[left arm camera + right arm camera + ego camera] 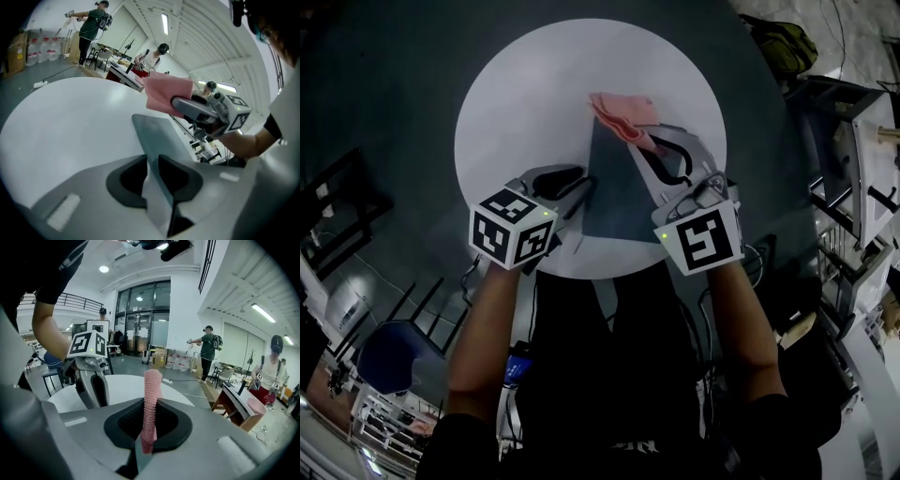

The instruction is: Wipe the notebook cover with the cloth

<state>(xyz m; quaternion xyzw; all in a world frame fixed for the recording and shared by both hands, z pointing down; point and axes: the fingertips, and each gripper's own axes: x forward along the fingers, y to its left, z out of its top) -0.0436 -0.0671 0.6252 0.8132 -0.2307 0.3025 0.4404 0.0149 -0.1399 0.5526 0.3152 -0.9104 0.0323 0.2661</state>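
Notebook [617,197] lies flat on the round white table [511,103], on the half nearest the person, with its near edge close to the table's rim. The far and left parts of the table top are bare, so there is open room on those sides. The left gripper [577,192] is clamped on the notebook's left edge, its jaws drawn narrow with the thin cover between the pads. The right gripper [664,142] pinches a pink knitted cloth [623,114], its jaws closed on a fold. The cloth sits over the notebook's far corner, toward the table's centre. Whether it touches the cover cannot be told. The two grippers are near each other but apart, one on each side of the notebook. The cover is dark grey, plain and smooth, with a faint sheen. Dark floor [384,84] surrounds the table.
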